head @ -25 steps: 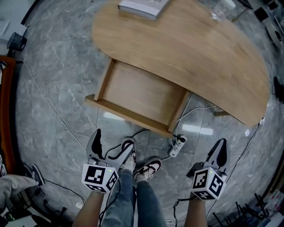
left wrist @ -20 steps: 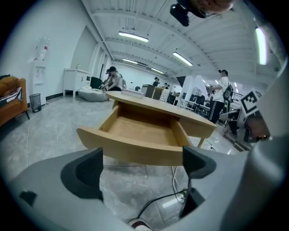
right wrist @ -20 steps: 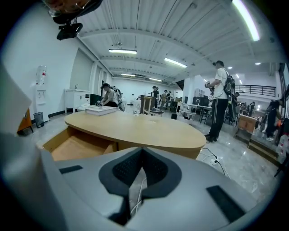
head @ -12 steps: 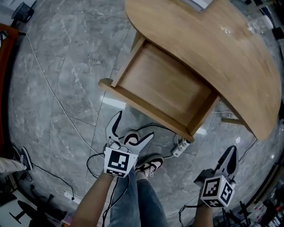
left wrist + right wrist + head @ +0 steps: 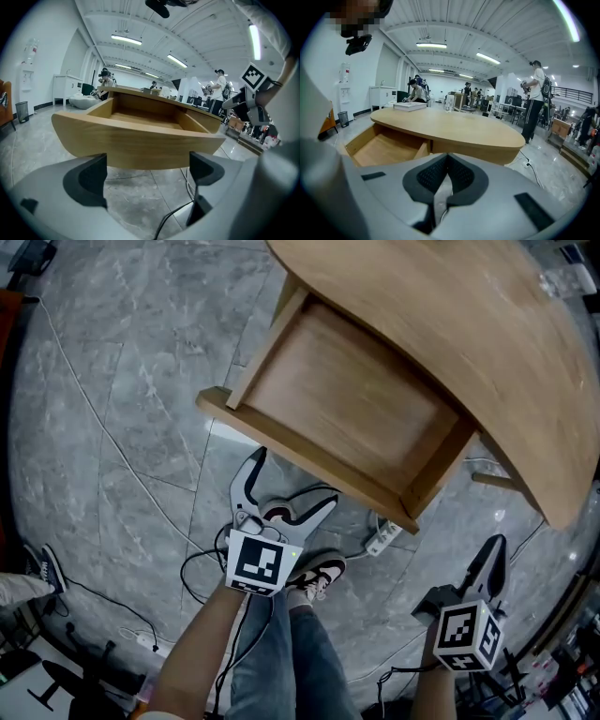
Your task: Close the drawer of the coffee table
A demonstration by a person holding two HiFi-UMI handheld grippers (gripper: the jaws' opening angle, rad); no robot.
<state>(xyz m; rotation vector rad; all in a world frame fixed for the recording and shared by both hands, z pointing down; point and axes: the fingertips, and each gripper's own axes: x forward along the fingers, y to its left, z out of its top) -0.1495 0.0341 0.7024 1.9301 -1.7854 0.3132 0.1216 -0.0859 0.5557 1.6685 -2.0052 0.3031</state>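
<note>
The drawer (image 5: 347,395) of the coffee table (image 5: 450,306) stands pulled far out, just ahead of the left claw (image 5: 295,482). This claw is released: its two jaws stand wide apart, with only floor between them. The drawer's front panel (image 5: 140,140) fills the space straight before them. I think the jaws are kept wide so that both tips can press flat on the panel and push it in evenly, since no grasp is needed for that. The tips look near the panel but not touching it.

The right claw (image 5: 494,554) is clenched on nothing. It hangs low, with the drawer's side wall ahead of it to its left and the table top straight ahead. It seems only to wait.

The runners under the drawer are hidden, and the far end of the table is cut off in the head view. I cannot make out any handle on the panel. A power strip (image 5: 380,540) lies on the floor between the two claws.
</note>
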